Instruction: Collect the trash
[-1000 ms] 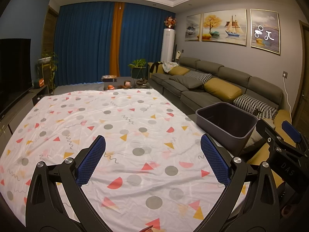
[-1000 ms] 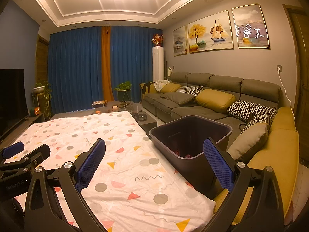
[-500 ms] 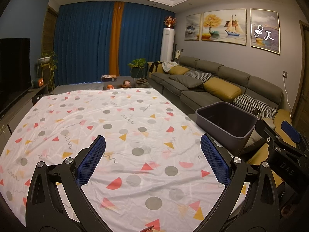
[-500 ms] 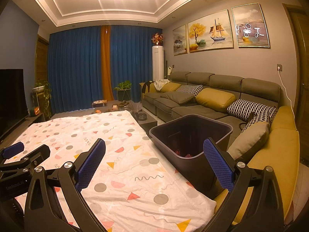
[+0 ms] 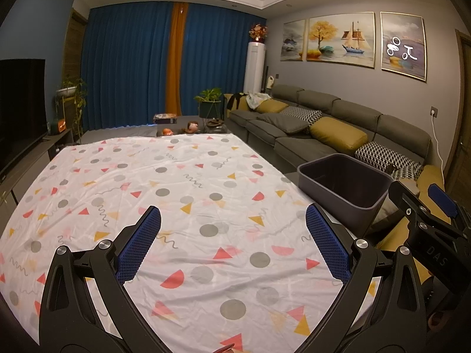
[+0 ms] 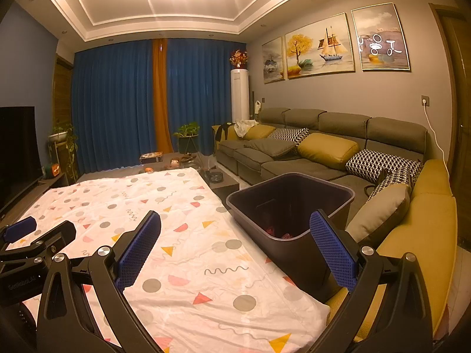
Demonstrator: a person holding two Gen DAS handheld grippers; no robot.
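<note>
You held the left claw [image 5: 232, 244] and right claw [image 6: 235, 250] wide open and empty over the table [image 5: 182, 176]; the bin [image 6: 297, 223] held scraps, so collecting looked finished.

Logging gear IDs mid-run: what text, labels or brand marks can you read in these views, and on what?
"DAS" – on the right gripper body, seen from the left wrist view; possibly cut off.
Small print on the left gripper body, seen from the right wrist view: too blurred to read.
Bin, cloth, paintings: no readable text.
</note>
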